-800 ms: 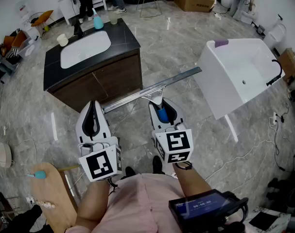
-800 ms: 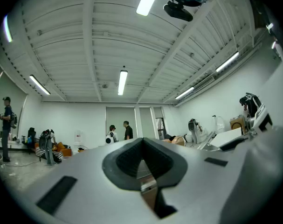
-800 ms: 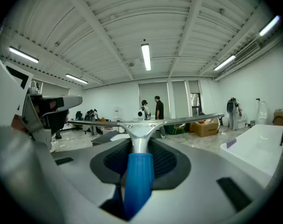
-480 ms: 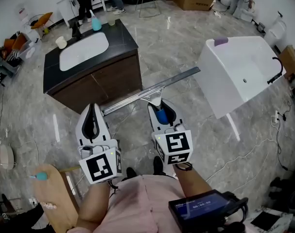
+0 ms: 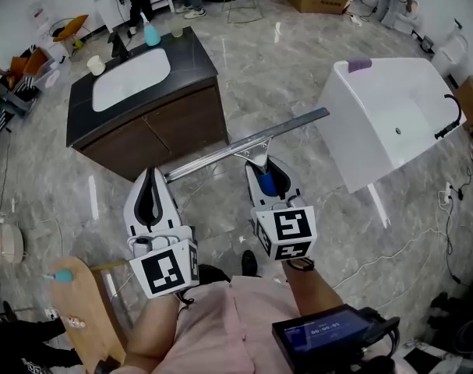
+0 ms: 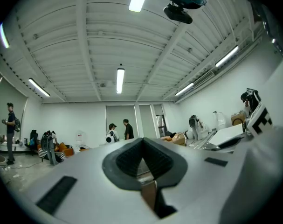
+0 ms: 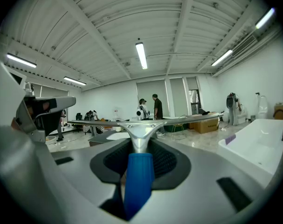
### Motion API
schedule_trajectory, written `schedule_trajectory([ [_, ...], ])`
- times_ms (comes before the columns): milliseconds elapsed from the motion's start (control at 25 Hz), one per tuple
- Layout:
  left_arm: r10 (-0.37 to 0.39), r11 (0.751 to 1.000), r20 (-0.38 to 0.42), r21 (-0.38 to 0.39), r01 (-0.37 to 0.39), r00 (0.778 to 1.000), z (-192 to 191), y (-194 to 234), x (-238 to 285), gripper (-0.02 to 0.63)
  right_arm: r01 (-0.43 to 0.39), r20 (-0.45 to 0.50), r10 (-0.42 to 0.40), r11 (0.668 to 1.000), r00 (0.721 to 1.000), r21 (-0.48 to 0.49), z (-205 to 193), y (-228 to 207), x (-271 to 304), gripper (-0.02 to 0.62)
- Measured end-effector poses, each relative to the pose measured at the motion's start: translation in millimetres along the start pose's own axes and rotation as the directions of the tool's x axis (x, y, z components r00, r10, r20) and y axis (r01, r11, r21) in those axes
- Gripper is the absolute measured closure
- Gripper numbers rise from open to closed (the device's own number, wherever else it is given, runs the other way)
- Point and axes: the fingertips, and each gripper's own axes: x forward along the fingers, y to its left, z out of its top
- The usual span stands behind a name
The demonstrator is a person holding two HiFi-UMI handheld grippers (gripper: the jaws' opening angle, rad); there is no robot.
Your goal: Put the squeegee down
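Over grey floor (image 5: 298,68), one squeegee (image 5: 220,153) in right gripper (image 5: 261,167), one sink (image 5: 131,76), one bathtub (image 5: 353,142)

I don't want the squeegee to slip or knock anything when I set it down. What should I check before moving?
1. Grip on the squeegee: the right gripper jaws clamp its blue handle: ok.
2. Left gripper out of the way: jaws together, empty, beside the blade: ok.
3. Blade's far end clear of the bathtub: the two overlap in the head view: cannot tell.
4. Bare spot on the vanity top: dark counter is free right of the basin: ok.
5. People clear: they stand far across the room: ok.
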Motion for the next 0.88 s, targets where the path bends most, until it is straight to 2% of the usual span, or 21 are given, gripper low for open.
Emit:
schedule_trajectory([
  [280, 0.046, 0.999, -0.033, 0.005, -0.046, 0.998, -15.1, 9.5, 10.5, 0.597, -0.012, -0.024, 0.012, 1.0, 1.0, 0.016, -7.0, -14.0, 23.2, 0.477],
  [480, 0.082, 0.997, -0.05, -0.007, -0.082, 0.995, -31.9, 36.6, 29.4, 0.597, -0.031, -0.042, 0.032, 0.999, 0.999, 0.01, -7.2, -4.2, 58.9, 0.477],
  [880, 0.092, 0.995, -0.083, -0.042, -0.096, 0.992, -85.6, 123.1, 129.8, 0.597, -0.03, -0.094, 0.03, 1.0, 0.995, -0.004, -4.0, 25.9, 189.8, 0.477],
])
